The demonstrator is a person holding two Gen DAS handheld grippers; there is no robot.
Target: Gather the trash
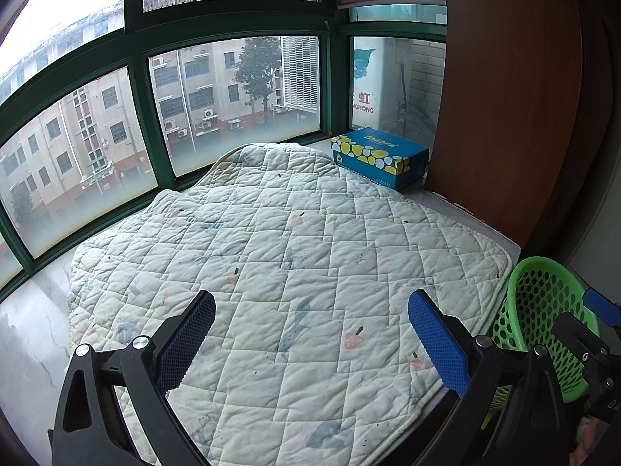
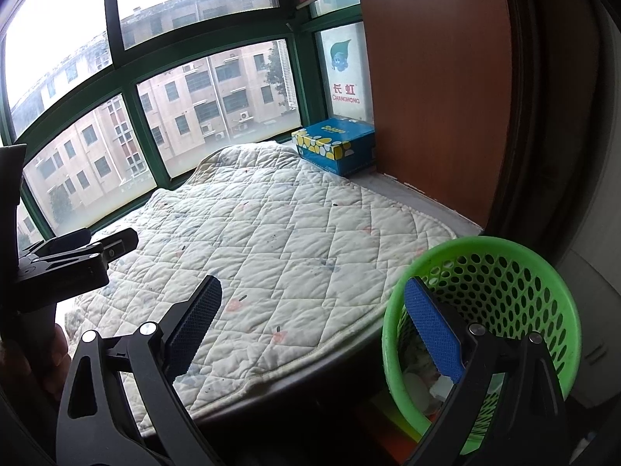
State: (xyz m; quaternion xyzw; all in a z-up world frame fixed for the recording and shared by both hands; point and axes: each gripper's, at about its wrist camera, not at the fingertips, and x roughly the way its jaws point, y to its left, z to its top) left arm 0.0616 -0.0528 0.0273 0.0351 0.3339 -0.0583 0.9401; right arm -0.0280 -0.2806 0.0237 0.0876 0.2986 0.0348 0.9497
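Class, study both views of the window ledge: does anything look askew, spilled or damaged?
Little stands out. The quilted mat lies wrinkled, its far edge bunched up against the window frame. The tissue box sits angled in the corner. Nothing looks spilled.

Basket (image 1: pixel 543 310): its lower part hidden behind the right gripper (image 2: pixel 314 334); contents (image 2: pixel 421 384) pale, too indistinct to identify. Left gripper (image 2: pixel 97 246) cut off by the left edge of the right wrist view.

Marble window ledge (image 1: pixel 35 330) w/ quilted mat (image 1: pixel 291 272) on it; blue tissue box (image 1: pixel 382 155) at far right corner.
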